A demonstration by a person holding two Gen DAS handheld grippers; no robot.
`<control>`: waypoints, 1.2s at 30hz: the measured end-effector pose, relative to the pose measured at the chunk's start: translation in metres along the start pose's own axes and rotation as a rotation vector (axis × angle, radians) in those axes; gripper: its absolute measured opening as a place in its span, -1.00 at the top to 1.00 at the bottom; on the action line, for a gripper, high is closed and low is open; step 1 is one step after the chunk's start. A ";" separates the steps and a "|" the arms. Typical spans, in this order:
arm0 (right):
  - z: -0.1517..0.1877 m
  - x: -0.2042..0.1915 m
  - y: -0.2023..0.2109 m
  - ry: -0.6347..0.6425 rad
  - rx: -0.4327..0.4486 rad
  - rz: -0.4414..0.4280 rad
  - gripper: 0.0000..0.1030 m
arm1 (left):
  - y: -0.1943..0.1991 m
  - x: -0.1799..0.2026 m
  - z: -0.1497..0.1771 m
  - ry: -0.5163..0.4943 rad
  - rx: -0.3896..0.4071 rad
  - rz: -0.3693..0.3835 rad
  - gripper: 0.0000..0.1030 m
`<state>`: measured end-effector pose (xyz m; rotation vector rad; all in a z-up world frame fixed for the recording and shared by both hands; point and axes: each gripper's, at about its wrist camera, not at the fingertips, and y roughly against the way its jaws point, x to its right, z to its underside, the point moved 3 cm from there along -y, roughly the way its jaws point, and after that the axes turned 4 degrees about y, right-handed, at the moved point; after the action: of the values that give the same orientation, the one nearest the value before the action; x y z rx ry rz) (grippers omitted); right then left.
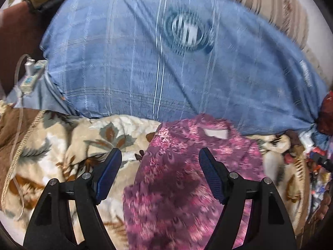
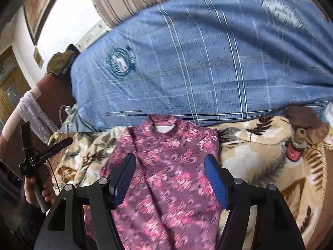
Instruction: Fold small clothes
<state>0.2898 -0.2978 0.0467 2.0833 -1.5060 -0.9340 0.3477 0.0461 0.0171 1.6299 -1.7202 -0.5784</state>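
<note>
left gripper (image 1: 159, 156), right gripper (image 2: 169, 163): jaws wide apart, empty | purple floral top (image 2: 166, 166) flat on blanket (image 2: 260, 156) | risk: pinching blanket pile with the hem

The support is a bed covered with a beige blanket (image 2: 260, 156) that has a pattern of brown and grey leaves. On the blanket lies a small pink flowered top (image 2: 166, 177), spread flat with its neck opening toward a large blue checked pillow (image 2: 197, 73). A small dark red bottle (image 2: 293, 150) lies on the blanket, well apart from the top.
</note>
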 end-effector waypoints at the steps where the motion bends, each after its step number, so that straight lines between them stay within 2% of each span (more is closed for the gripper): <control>1: -0.003 0.007 -0.014 -0.007 -0.019 -0.001 -0.35 | -0.018 0.001 -0.003 -0.004 -0.023 -0.002 -0.48; 9: -0.025 0.056 -0.148 -0.020 -0.165 0.005 -0.35 | -0.150 0.003 -0.023 -0.003 -0.160 0.005 -0.48; 13: -0.032 0.090 -0.208 -0.063 -0.221 0.040 -0.33 | -0.199 0.004 -0.030 0.005 -0.231 0.063 -0.48; 14: -0.031 0.099 -0.222 -0.083 -0.235 0.039 -0.27 | -0.210 0.004 -0.030 0.001 -0.252 0.069 -0.48; 15: -0.029 0.104 -0.232 -0.095 -0.250 0.029 -0.17 | -0.218 0.004 -0.030 0.001 -0.262 0.071 -0.48; 18: -0.025 0.110 -0.251 -0.095 -0.277 0.018 -0.02 | -0.231 0.005 -0.028 -0.017 -0.266 0.078 -0.45; 21: -0.023 0.106 -0.255 -0.069 -0.273 0.013 0.08 | -0.243 0.003 -0.022 -0.015 -0.302 0.086 -0.25; 22: -0.022 0.104 -0.257 -0.057 -0.281 0.011 0.16 | -0.245 0.002 -0.020 -0.007 -0.311 0.107 -0.05; 23: -0.021 0.102 -0.259 -0.045 -0.292 0.017 0.33 | -0.246 0.001 -0.020 0.004 -0.312 0.112 0.26; 24: -0.020 0.100 -0.261 -0.029 -0.299 0.039 0.48 | -0.244 0.001 -0.020 0.015 -0.310 0.121 0.43; 25: -0.019 0.098 -0.259 -0.015 -0.299 0.053 0.56 | -0.240 0.003 -0.020 0.019 -0.318 0.156 0.79; 26: -0.019 0.097 -0.256 -0.011 -0.294 0.055 0.76 | -0.236 0.004 -0.021 0.018 -0.321 0.175 0.84; 27: -0.021 0.095 -0.249 -0.014 -0.275 0.059 0.83 | -0.229 0.005 -0.022 0.009 -0.304 0.179 0.84; 30: -0.026 0.089 -0.224 -0.016 -0.226 0.062 0.85 | -0.200 0.010 -0.029 -0.031 -0.247 0.202 0.87; 33: -0.030 0.075 -0.203 0.003 -0.217 0.071 0.86 | -0.166 0.006 -0.036 0.004 -0.228 0.239 0.88; 36: -0.032 0.060 -0.163 0.016 -0.167 0.052 0.87 | -0.122 0.005 -0.036 -0.012 -0.186 0.252 0.88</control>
<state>0.4333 -0.3017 -0.0558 1.9206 -1.4156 -0.9859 0.4567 0.0323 -0.0470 1.2609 -1.7890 -0.6057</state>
